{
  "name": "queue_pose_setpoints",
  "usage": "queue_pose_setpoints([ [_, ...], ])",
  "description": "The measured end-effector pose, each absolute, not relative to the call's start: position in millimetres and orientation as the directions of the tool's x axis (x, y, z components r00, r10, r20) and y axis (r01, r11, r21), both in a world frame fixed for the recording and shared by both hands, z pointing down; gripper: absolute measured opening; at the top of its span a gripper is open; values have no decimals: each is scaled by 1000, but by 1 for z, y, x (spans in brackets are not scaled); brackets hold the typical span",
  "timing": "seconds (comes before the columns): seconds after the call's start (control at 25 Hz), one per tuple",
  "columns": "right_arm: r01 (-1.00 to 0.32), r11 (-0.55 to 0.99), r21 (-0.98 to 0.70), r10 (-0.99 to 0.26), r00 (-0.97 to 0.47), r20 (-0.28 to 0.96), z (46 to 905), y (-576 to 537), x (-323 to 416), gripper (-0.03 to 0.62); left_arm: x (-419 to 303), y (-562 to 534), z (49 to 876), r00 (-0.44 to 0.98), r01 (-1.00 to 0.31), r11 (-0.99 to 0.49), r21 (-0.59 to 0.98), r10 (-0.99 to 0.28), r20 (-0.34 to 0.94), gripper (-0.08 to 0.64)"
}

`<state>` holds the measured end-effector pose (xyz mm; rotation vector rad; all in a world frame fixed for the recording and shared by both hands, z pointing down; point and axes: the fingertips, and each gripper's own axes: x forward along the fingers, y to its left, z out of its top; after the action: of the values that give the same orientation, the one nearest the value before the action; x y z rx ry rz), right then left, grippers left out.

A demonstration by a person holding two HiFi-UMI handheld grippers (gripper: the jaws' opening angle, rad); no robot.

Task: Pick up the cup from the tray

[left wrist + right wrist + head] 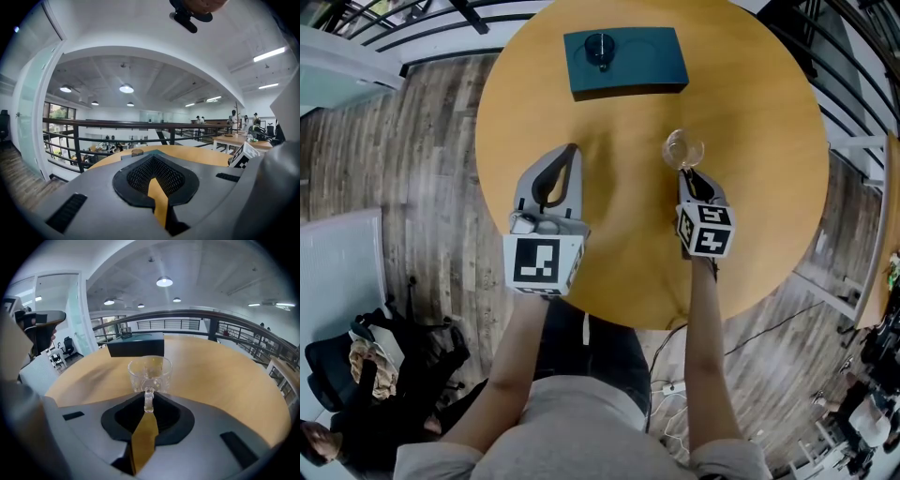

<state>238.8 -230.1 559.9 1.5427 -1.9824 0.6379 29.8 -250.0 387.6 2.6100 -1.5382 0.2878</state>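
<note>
A clear glass cup (682,148) with a handle hangs off my right gripper (684,172), which is shut on the handle. In the right gripper view the cup (150,373) stands upright just past the jaws, its handle pinched between them. I cannot tell whether its base touches the round wooden table (750,122). The dark teal tray (647,70) lies at the table's far side, well beyond the cup, and it shows as a dark slab (136,347) behind the glass. My left gripper (572,150) hovers over the table's left half, shut, with nothing in it.
A small dark round object (600,47) sits on the tray's left part. The table's near edge (619,323) is close to the person's body. Plank floor surrounds the table, railings run behind it, and a black bag (375,366) lies at the lower left.
</note>
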Motion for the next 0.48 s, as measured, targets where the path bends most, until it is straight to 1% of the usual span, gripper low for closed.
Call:
queue_pose_setpoints([
  [0.16, -970, 241, -16, -683, -181, 707, 570, -226, 238, 49, 28, -248, 387, 467, -877, -480, -9, -858, 212, 5],
  [0.48, -969, 248, -10, -685, -183, 705, 571, -227, 238, 49, 23, -248, 383, 458, -883, -470, -12, -865, 204, 5],
])
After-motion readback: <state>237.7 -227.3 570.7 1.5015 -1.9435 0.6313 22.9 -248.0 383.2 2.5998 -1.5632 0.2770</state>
